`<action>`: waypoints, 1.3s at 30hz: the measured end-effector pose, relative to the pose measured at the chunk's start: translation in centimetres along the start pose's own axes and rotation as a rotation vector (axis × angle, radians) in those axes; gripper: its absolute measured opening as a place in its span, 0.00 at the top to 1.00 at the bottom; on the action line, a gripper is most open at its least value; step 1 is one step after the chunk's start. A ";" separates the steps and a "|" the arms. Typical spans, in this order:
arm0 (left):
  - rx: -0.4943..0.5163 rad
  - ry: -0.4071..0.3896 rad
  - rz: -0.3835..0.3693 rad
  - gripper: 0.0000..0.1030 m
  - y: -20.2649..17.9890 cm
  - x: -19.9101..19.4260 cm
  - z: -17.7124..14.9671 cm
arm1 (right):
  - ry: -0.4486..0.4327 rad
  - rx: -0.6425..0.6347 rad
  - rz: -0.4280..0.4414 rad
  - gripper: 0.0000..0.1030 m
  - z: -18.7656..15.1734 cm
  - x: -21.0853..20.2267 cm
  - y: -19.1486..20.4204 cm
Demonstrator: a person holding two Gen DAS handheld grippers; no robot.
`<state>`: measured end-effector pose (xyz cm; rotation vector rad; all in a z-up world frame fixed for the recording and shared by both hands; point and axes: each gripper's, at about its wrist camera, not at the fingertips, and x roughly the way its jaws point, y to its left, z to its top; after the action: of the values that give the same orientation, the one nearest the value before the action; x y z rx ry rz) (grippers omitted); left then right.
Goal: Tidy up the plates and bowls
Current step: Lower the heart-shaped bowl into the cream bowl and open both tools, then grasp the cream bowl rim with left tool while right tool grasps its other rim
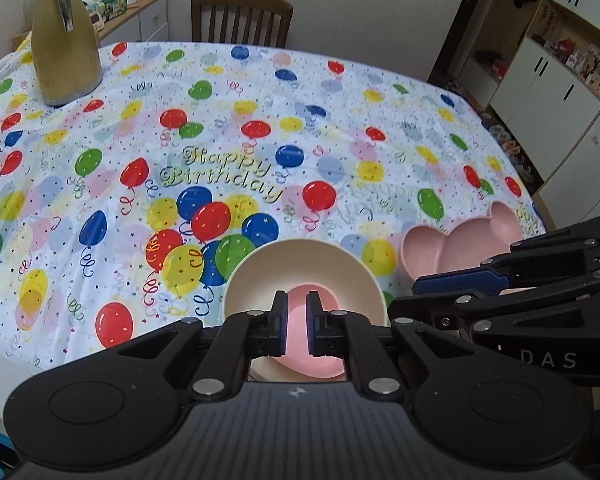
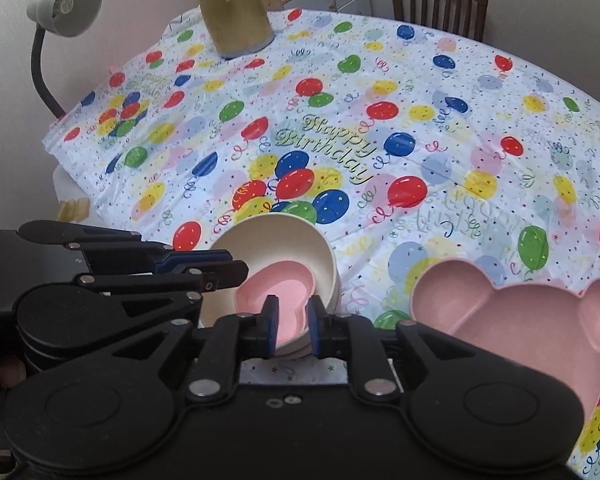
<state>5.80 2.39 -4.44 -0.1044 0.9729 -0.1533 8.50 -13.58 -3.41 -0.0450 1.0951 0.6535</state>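
1. Nearest the lens in the left wrist view: left gripper (image 1: 297, 304), jaws drawn close with only a narrow slot between the blue pads – nothing pinched; the pink dish merely shows through the slot from below.
2. Right gripper (image 2: 293, 312) – jaws slightly parted, pads either side of the near rim of the stacked bowls. Whether the pads press the rim, I cannot tell from this angle; it looks like a loose straddle.
3. Cream bowl (image 2: 296, 240) sits at the near edge of the table on the balloon tablecloth (image 2: 380, 128), apparently the top of a small nest of like bowls. Small pink bear-shaped dish (image 2: 276, 292) lies inside it, tilted against the wall.
4. Larger pink bear-shaped divided plate (image 2: 500, 320) rests flat on the cloth to the right, near the bowls but apart from them.
5. Gold thermos jug (image 1: 66, 36) stands at the far side, well apart; wooden chair (image 1: 242, 20) beyond the table.
6. Handling, as judged: matte, wheat-straw-type ware – light, stiff, not brittle, little slip. Thin rims suit a pinch over the edge. The nested dish sits loose and could rattle or slide if the bowl tips; keep lifts level. For the plate, take the outer rim near an ear lobe.
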 end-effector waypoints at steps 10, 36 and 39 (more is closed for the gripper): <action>-0.007 -0.062 -0.035 0.77 -0.9 -2.4 -0.4 | -0.104 0.049 -0.009 0.27 -1.6 -3.5 -0.8; -0.119 -0.084 -0.043 0.04 1.8 -1.4 -2.5 | -0.192 0.249 -0.079 0.01 -5.2 -3.5 -2.0; -0.139 -0.063 -0.036 0.04 2.8 -0.5 -2.5 | -0.172 0.270 -0.078 0.01 -5.4 -2.4 -1.8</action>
<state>3.73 5.17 -5.86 -0.2533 0.9188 -0.1150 4.36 -18.02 -4.43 0.1973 1.0019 0.4271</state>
